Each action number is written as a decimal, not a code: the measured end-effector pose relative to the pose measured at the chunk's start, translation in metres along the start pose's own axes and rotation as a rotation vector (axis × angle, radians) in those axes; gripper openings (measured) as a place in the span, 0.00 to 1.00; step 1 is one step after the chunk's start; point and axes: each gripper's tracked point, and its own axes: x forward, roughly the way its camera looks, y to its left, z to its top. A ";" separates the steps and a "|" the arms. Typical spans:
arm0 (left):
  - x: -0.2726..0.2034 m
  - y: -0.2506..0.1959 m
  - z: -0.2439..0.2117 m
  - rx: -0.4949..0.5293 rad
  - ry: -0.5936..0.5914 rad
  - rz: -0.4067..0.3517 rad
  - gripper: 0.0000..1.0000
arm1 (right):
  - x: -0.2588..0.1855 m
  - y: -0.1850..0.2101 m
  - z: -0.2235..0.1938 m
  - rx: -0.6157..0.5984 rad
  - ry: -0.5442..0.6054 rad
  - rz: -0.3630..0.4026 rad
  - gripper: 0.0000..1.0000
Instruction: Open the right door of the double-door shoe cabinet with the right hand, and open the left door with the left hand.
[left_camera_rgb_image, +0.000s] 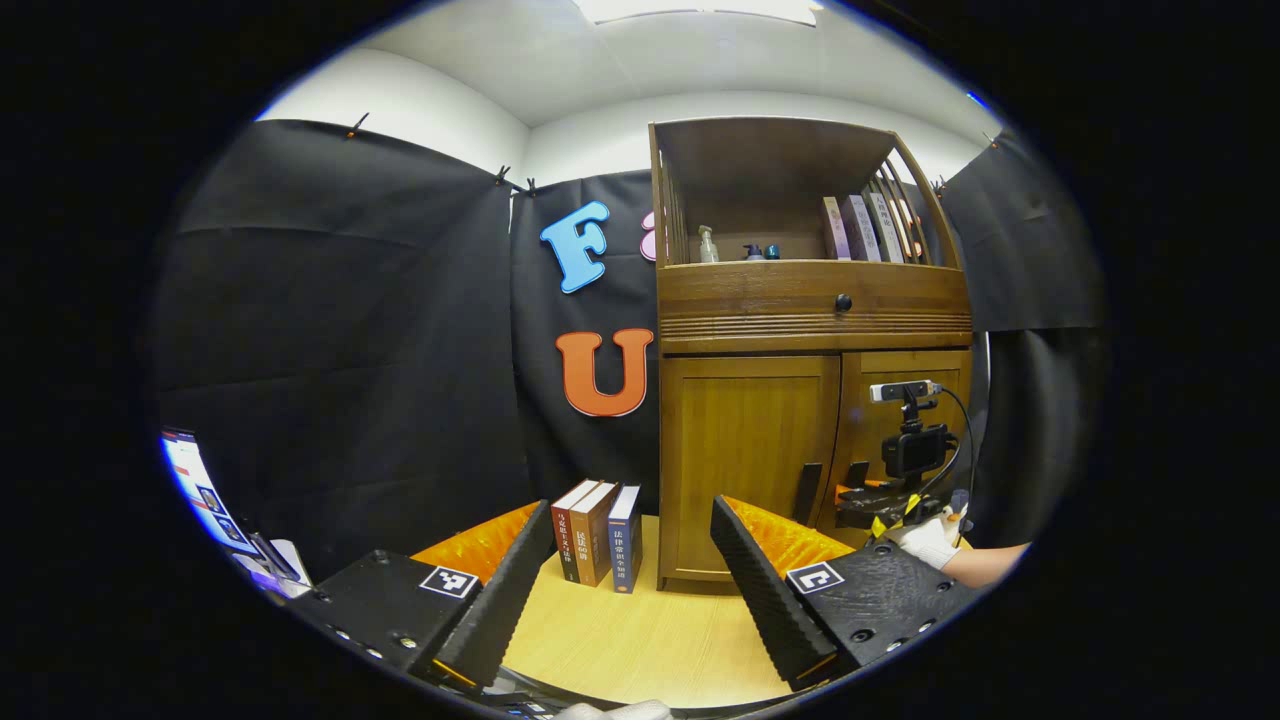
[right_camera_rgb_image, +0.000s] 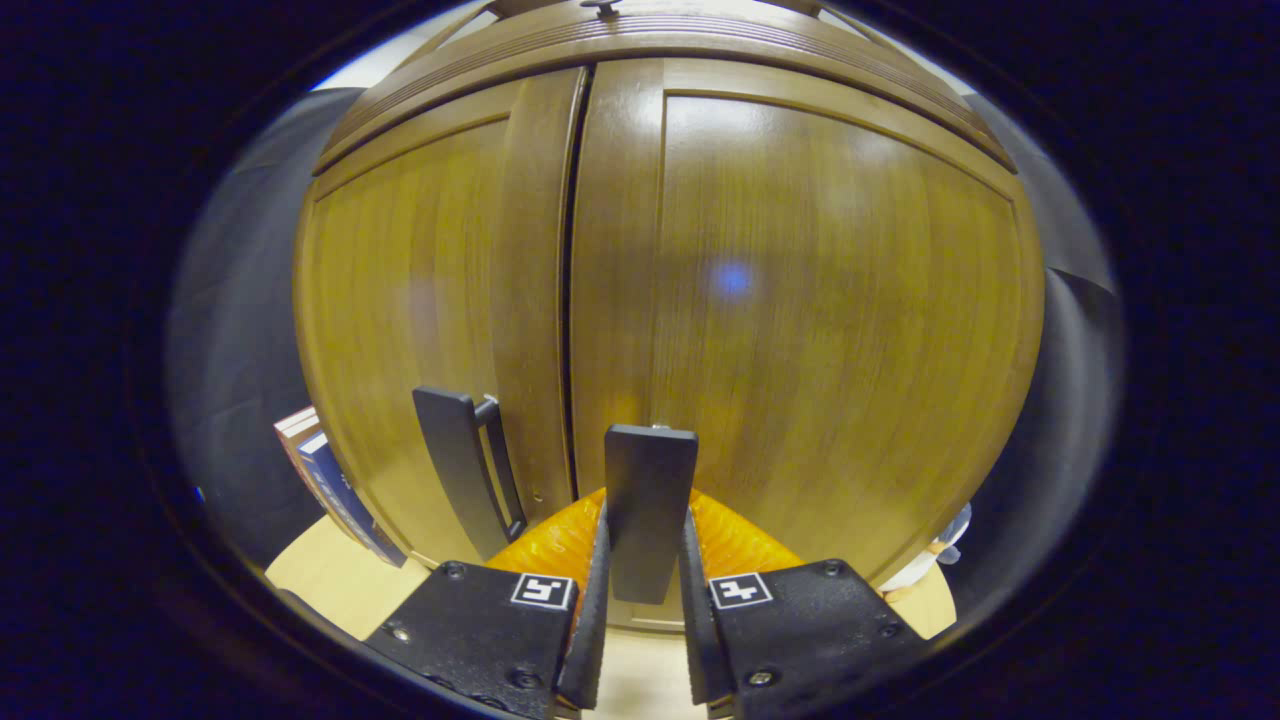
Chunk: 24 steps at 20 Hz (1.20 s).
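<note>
Legible text: none confirmed. Spine lettering on the three books (left_camera_rgb_image: 598, 533) standing on the counter (left_camera_rgb_image: 640, 640) is too small to read.

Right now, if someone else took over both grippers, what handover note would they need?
Right gripper: shut on the right door's black bar handle.
Left gripper: open, empty, back from the brown wooden double-door shoe cabinet, above the light wooden tabletop.
Left door's black handle: untouched.
Done: right handle gripped; both doors look closed.
Left: pull the right door open, then grip and open the left door.
</note>
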 end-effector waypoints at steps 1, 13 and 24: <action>0.000 -0.001 0.002 -0.002 -0.007 -0.006 0.96 | 0.000 0.000 -0.001 0.013 0.004 0.012 0.36; 0.004 -0.003 -0.003 -0.025 -0.018 -0.072 1.00 | -0.003 -0.005 -0.008 -0.024 0.030 0.105 0.31; 0.006 -0.007 -0.014 -0.009 -0.007 -0.131 0.96 | -0.004 -0.004 -0.006 -0.032 0.032 0.133 0.30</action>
